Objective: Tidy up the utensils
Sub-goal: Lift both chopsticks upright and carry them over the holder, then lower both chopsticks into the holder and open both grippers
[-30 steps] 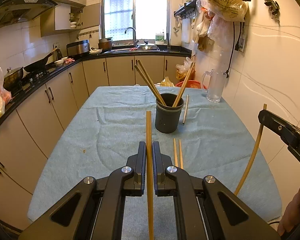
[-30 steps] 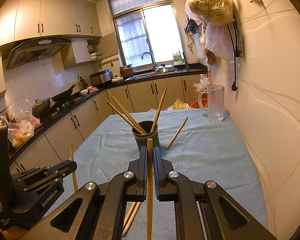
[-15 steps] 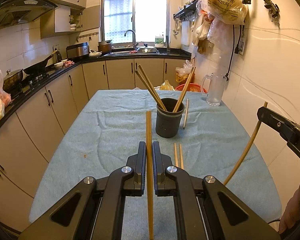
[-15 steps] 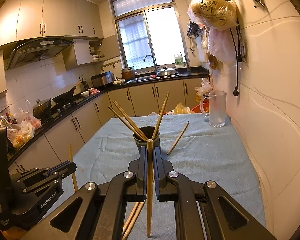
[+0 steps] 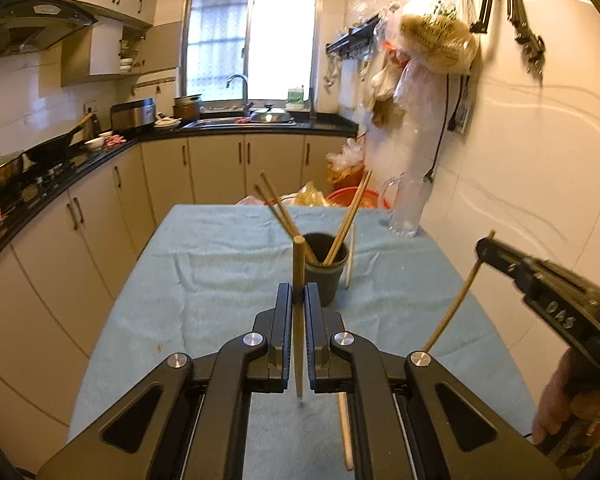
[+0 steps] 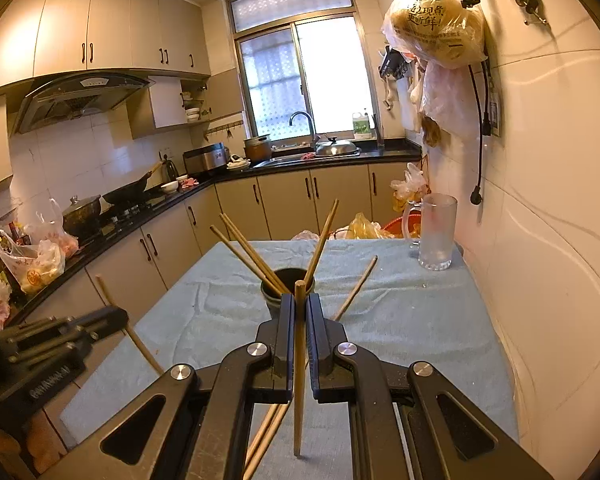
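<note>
The left gripper (image 5: 298, 300) is pinching a chopstick (image 5: 298, 320) upright between its jaws, just short of the dark cup (image 5: 326, 276) that is holding three more. At the right, the right gripper (image 5: 485, 247) is gripping another chopstick (image 5: 454, 308), slanting over the cloth-covered tabletop (image 5: 220, 272).

Both chopsticks (image 5: 298, 320) higher — off cloth (image 5: 220, 264)

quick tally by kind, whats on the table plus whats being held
dark cup: 1
glass mug: 1
chopsticks: 8 (3 in the dark cup, 2 held, 3 lying on the cloth)
total: 10
</note>
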Demonstrator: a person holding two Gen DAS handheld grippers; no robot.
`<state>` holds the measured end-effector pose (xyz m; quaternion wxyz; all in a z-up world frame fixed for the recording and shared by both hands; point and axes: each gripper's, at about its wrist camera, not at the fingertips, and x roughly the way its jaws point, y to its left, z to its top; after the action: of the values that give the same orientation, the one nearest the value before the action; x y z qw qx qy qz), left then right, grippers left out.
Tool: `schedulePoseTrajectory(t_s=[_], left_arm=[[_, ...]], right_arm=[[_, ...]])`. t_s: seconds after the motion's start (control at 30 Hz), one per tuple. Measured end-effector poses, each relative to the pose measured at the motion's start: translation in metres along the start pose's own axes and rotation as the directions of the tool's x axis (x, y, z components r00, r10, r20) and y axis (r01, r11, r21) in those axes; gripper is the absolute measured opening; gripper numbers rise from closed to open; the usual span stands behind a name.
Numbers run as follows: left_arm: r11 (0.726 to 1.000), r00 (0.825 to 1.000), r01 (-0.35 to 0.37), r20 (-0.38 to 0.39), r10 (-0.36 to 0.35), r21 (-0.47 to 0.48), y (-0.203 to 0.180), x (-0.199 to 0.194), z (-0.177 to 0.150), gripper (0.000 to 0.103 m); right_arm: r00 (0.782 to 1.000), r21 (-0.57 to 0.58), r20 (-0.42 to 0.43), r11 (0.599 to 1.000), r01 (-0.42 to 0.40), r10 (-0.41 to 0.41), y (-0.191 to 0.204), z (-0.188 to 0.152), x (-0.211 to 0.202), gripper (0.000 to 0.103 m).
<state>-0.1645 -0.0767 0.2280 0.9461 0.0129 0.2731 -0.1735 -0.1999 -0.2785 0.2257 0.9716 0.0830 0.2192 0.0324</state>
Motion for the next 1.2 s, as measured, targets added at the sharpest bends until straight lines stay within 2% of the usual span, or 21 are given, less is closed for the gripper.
schedulePoseTrajectory(t_s=[0.17,0.4,0.6,0.77,0.87,0.97,1.2], left_arm=[[0.998,0.999,0.055,0.002,-0.055,-0.009,0.005,0.008,0.025,0.005],[0.994,0.994,0.109,0.023,-0.109,0.003,0.005,0.025,0.073,0.005],[0.996,0.992,0.091,0.083,-0.092,0.018,-0.002,0.048,0.114,0.005],[0.994,0.99,0.101,0.107,-0.097,-0.034,0.0,0.078,0.144,0.005],[0.995,0.989,0.094,0.119,-0.088,-0.044,-0.001,0.097,0.152,0.005],[0.994,0.992,0.092,0.092,-0.086,-0.055,-0.002,0.122,0.151,0.005],[0.996,0.996,0.076,-0.038,-0.078,-0.054,-0.004,0.171,0.124,0.005]], right_arm=[[1.0,0.021,-0.002,1.0,-0.016,0.016,-0.008,0.015,0.013,0.006],[0.998,0.036,0.044,0.998,-0.046,0.045,-0.017,0.062,0.029,0.006],[0.993,0.041,0.105,0.997,-0.061,0.056,-0.017,0.106,0.053,0.006],[0.985,0.057,0.16,0.995,-0.076,0.066,-0.017,0.132,0.073,0.006],[0.981,0.071,0.181,0.994,-0.078,0.064,-0.018,0.139,0.091,0.006],[0.983,0.067,0.181,0.997,-0.046,0.034,-0.019,0.136,0.11,0.006],[0.998,0.112,0.059,0.993,-0.035,0.029,-0.036,0.11,0.156,0.006]])
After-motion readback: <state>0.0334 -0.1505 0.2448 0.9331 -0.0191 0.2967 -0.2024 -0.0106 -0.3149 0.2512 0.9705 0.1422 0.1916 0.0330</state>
